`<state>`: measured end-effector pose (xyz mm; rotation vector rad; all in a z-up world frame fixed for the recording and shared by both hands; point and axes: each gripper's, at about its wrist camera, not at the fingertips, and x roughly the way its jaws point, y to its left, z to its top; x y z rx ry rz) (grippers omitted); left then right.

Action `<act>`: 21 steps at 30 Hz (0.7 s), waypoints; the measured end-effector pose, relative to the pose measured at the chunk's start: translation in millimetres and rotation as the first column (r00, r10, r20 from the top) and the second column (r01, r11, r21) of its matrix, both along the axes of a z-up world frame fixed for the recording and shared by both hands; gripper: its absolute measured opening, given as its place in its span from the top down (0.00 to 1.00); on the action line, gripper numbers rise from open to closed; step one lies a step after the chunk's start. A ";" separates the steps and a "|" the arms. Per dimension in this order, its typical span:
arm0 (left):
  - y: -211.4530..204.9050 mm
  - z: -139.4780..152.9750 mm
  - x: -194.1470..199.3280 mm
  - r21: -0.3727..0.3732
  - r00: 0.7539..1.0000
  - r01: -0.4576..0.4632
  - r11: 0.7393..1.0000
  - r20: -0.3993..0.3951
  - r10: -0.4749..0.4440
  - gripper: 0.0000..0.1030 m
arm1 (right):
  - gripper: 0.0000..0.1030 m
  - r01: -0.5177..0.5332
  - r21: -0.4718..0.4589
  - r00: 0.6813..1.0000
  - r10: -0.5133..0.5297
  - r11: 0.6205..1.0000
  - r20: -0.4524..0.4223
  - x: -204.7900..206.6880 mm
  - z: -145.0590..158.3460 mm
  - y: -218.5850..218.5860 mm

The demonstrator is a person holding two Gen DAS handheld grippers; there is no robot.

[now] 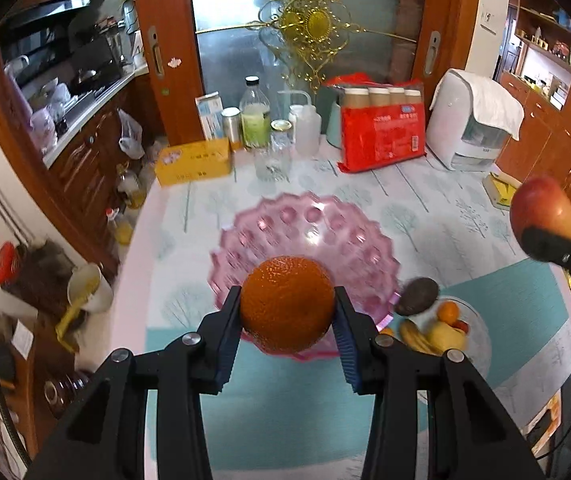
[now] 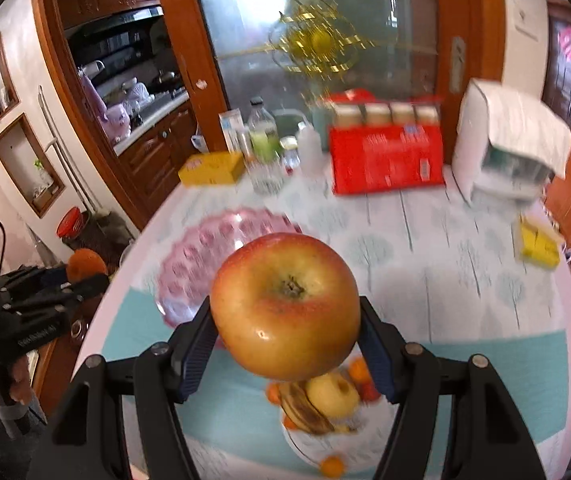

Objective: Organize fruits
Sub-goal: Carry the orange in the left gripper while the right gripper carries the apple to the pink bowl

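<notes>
Cluttered table (image 1: 425,208), pink bowl (image 1: 305,224) (empty), avocado (image 1: 417,296)

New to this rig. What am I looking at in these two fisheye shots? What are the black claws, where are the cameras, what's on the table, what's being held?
There is no robot arm: a person carries a two-finger gripper in each hand, and each gripper has a fisheye camera looking forward along its fingers. So each picture shows its own gripper's black fingers at the bottom.

In the left wrist view, the left gripper is shut on an orange. In the right wrist view, the right gripper is shut on an apple. Each gripper also shows at the edge of the other's picture.

Below them is a table with a tree-print cloth. On it are a pink glass bowl with no fruit visible in it, and a clear bowl holding bananas, small oranges and other fruit. An avocado lies between the bowls. Bottles, a yellow box and a red package stand at the far side.
</notes>
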<state>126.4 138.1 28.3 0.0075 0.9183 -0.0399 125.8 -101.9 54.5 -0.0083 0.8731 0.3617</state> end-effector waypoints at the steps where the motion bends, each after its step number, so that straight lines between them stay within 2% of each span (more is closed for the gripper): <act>1: 6.6 0.0 6.6 0.000 1.000 0.005 1.000 -0.001 -0.005 0.60 | 0.35 0.000 -0.003 1.000 0.000 1.000 0.002 4.1 1.9 7.6; 6: 30.9 -19.7 43.1 -0.027 0.999 0.015 1.000 -0.033 -0.016 0.59 | 0.35 -0.001 -0.039 0.999 -0.002 0.999 -0.054 40.4 -16.2 53.5; 13: 32.6 -95.8 86.4 -0.060 0.989 0.006 0.998 -0.148 -0.015 0.59 | 0.35 0.061 -0.091 0.975 -0.079 0.994 -0.207 79.8 -94.1 81.4; 16: 27.9 -135.0 104.3 -0.067 0.978 0.000 0.998 -0.208 -0.014 0.59 | 0.35 0.094 -0.109 0.953 -0.121 0.990 -0.277 91.2 -134.6 84.1; 21: 14.3 -179.9 126.1 -0.051 0.964 0.015 0.999 -0.264 -0.028 0.59 | 0.35 0.110 -0.145 0.923 -0.156 0.983 -0.353 102.7 -185.1 87.3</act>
